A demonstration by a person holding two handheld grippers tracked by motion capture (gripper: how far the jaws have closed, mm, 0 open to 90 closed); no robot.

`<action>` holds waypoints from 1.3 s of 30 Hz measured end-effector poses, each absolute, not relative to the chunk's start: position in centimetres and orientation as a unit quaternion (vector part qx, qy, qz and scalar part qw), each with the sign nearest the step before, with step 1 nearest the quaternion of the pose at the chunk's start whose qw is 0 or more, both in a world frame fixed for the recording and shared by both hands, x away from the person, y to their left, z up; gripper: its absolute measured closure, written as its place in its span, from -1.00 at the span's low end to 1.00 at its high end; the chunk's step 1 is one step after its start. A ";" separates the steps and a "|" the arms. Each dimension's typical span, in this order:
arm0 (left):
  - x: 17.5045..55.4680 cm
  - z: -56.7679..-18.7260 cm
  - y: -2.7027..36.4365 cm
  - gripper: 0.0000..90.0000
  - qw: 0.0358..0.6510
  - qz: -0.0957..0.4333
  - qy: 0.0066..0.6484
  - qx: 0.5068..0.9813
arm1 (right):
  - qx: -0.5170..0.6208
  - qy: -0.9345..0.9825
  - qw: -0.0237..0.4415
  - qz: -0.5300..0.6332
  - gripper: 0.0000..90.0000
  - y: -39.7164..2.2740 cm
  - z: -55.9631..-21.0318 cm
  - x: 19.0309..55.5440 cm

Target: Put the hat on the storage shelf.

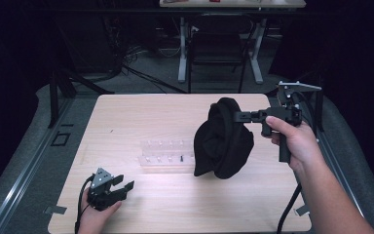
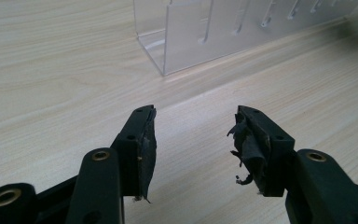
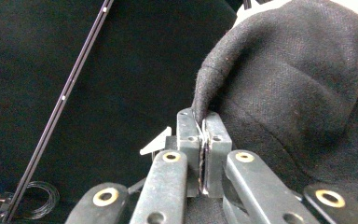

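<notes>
Cloth [image 1: 223, 141] hangs off the right gripper [image 1: 237, 116], jaws pinching its edge above the table's [image 1: 126, 117] right half; thin pinch may slip, or hem snags rack [image 1: 165, 156]. Left gripper [image 1: 126, 186] gapes near front-left corner.

Light wood-grain table [image 1: 141, 204], rounded corners. Landmark = clear plastic rack [image 1: 168, 155], lying approx mid-table; slotted, see-through walls [image 2: 200, 32]. Small dark screw-like bit [image 1: 181, 158] inside rack, nr its right end. Tiny dark speck [image 1: 111, 130] on tabletop, well left of rack and farther from person. Black cloth's [image 1: 222, 141] lowest folds just right of rack; can't tell if they touch tabletop.
</notes>
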State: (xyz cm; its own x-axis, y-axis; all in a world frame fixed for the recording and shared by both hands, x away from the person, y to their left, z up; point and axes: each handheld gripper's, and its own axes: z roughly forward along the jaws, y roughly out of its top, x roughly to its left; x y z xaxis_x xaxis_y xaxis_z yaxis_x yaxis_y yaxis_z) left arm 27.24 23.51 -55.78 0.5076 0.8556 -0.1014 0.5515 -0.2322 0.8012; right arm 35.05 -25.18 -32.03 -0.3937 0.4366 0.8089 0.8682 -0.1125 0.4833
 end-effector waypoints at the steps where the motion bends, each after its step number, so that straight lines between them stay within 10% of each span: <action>1: 27.2 -55.8 23.5 0.08 0.414 0.183 0.462 0.763 | -0.512 -0.638 0.200 -0.540 0.96 -25.1 -32.0 35.2; 39: 27.3 -55.7 23.8 0.08 0.419 0.183 0.461 0.761 | -0.523 -0.635 0.199 -0.533 0.96 -21.9 -32.6 39.3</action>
State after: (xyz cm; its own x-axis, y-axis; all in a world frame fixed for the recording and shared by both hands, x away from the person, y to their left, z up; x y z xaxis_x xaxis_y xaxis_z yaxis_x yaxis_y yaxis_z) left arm 27.27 23.76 -55.65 0.5087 0.8541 -0.1086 0.5478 -0.2237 0.8062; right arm 39.34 -21.90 -32.62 -0.3739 0.4516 0.8101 0.8760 -0.1148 0.4684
